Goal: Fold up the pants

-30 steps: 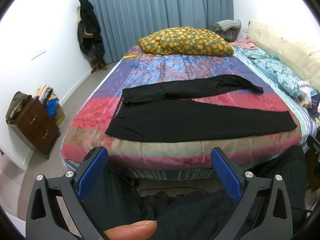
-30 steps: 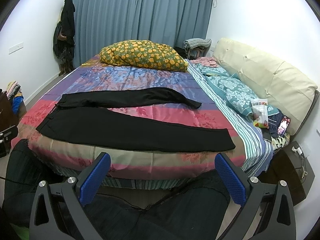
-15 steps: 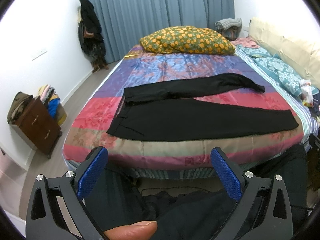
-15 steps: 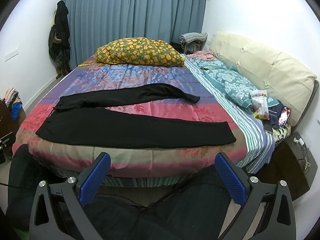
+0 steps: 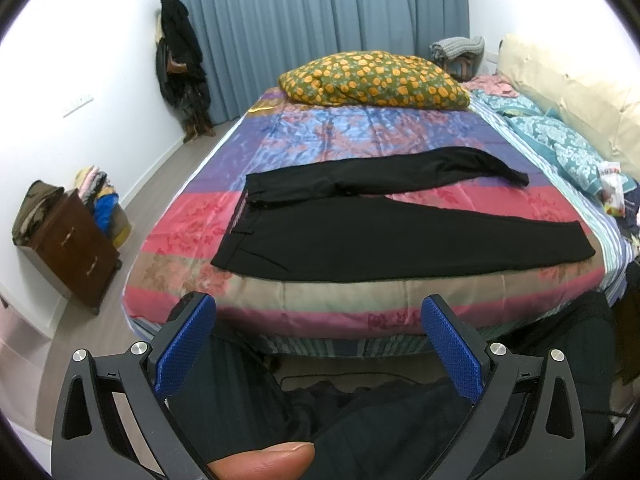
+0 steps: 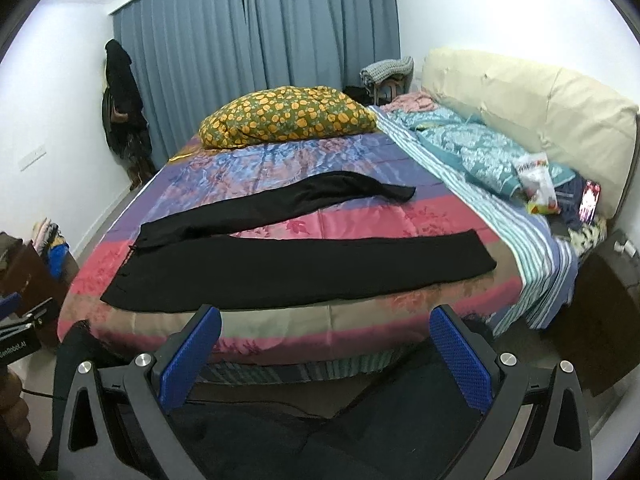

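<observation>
The black pants (image 5: pixel 380 232) lie flat on the bed (image 5: pixel 340 300), legs apart, ready for folding. The left gripper (image 5: pixel 320 340) and right gripper (image 6: pixel 326 344) gape wide, holding nothing.

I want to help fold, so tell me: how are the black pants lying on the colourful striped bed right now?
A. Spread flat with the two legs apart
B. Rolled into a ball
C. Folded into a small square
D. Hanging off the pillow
A: the black pants lie flat on the colourful striped bedspread, legs splayed apart, unfolded, both grippers open short of them.
</observation>
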Demonstrator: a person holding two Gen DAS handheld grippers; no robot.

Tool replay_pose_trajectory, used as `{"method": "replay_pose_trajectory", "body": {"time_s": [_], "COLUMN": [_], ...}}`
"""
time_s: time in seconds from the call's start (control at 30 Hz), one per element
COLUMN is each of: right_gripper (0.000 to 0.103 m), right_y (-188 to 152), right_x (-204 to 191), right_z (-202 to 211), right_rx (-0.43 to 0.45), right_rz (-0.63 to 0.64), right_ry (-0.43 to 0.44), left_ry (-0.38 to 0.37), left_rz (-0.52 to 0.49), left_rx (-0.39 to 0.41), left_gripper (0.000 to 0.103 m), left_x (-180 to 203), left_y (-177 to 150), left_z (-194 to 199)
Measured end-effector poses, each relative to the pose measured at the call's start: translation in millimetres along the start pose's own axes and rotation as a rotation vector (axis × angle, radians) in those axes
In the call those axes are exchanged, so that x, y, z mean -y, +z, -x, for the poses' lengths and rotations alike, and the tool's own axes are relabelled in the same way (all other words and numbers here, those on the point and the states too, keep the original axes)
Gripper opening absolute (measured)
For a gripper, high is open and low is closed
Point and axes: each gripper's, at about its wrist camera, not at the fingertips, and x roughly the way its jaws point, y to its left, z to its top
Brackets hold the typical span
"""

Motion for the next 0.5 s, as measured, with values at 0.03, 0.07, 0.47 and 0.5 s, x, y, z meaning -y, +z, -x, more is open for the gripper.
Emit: {"method": "replay_pose_trajectory", "body": {"time_s": [0.03,0.07,0.47,0.5], "right_gripper": [0.103,0.103,0.103,0.103], "right_y": [0,1,-4,-6], "right_x": [1,2,-2,-4], "right_z": [-1,-2,-15,-17], "right_rx": [-0.004,-0.009,-0.071,-0.08], "right_rz": [-0.004,-0.007,0.009,0.014], "right_ry": [0.003,0.004,0.054,0.067], "left_ry": [-0.001,-0.002,-0.001,-0.001], "left_rz": [0.0,0.0,0.003,0.003], "left_rx": [0.001,0.001,-0.001,-0.002], "left_gripper": [0.103,0.103,0.103,0.103], "left_x": [0,0,2,3], "left_y": [0,0,-2,-3], "left_z": [0,0,1,1]}}
